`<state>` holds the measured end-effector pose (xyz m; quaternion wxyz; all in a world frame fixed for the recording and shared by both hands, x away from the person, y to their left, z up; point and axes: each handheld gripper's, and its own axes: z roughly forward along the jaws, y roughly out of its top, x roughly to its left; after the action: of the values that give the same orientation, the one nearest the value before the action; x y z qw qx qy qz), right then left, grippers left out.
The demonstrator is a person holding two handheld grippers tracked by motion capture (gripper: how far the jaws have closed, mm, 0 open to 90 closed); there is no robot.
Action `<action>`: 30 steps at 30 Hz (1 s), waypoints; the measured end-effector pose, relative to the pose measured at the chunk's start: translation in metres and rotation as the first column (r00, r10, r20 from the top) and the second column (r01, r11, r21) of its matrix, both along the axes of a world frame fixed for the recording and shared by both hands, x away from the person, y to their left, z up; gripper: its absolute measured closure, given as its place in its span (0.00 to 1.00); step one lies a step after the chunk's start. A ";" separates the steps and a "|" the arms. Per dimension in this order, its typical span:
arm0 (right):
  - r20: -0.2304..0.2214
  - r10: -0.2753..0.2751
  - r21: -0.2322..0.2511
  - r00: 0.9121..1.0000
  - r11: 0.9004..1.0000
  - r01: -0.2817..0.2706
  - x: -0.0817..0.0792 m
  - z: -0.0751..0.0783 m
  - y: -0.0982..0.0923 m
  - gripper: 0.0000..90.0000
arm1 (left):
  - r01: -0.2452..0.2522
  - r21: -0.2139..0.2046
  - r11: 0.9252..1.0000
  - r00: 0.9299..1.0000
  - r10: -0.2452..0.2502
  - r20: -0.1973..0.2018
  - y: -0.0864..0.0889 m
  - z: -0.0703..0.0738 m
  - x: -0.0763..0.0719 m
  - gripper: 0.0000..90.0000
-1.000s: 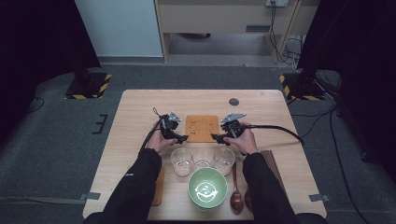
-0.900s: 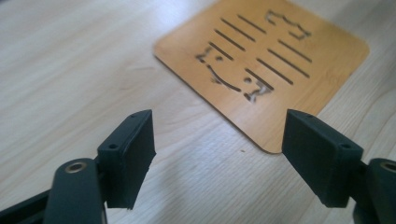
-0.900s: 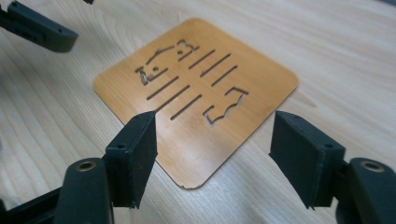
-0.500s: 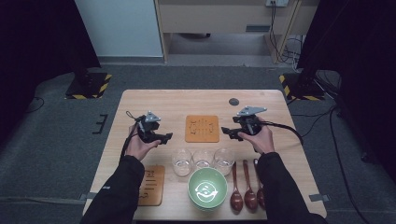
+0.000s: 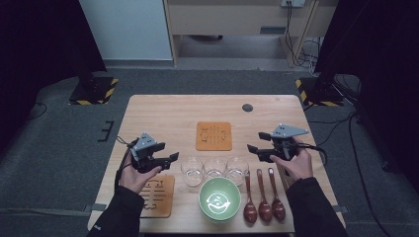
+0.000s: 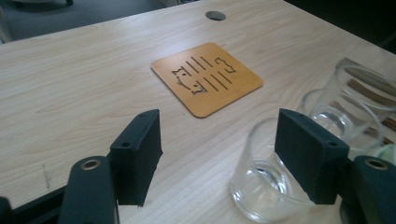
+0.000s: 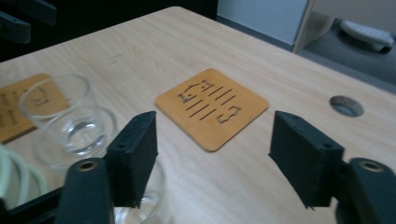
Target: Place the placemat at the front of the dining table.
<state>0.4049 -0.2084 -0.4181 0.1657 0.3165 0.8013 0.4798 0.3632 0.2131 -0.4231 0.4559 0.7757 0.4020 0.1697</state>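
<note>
Nearest the person's edge of the table [image 5: 163, 106], a green bowl [image 5: 220, 199] sits in the middle, with 3 dark wooden spoons [image 5: 264, 197] lying side by side just to its right and an orange coaster [image 5: 157, 195] at the near left. Just beyond the bowl, 3 clear glasses [image 5: 214, 169] stand in a row across the table, close to one another.

At the left end of that row, a hand holds the left gripper [image 5: 172, 158] above the near coaster, pointing right toward the leftmost glass [image 6: 261, 182]. Its jaws stand apart with nothing between them and have just been closing a little; in the left gripper view the glass shows behind the right jaw, not clamped.

At the right end, the right gripper [image 5: 253, 149] points left, hovering above and beyond the spoons. Its jaws are also apart and empty, and have just been closing slightly.

Farther out, at mid-table between the 2 grippers, lies a second orange coaster [image 5: 213, 136] with cut-out slots. Beyond it, near the far edge, is a round cable hole [image 5: 247, 107].
</note>
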 end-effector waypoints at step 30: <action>-0.018 0.081 0.014 0.997 0.997 -0.081 -0.039 -0.004 0.016 0.46 | 0.240 -0.048 0.970 0.965 -0.243 -0.102 -0.078 -0.005 -0.039 0.44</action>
<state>0.3659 -0.1928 -0.4225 0.1364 0.2893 0.8118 0.4885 0.3243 0.1353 -0.4276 0.4646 0.8188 0.3312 0.0641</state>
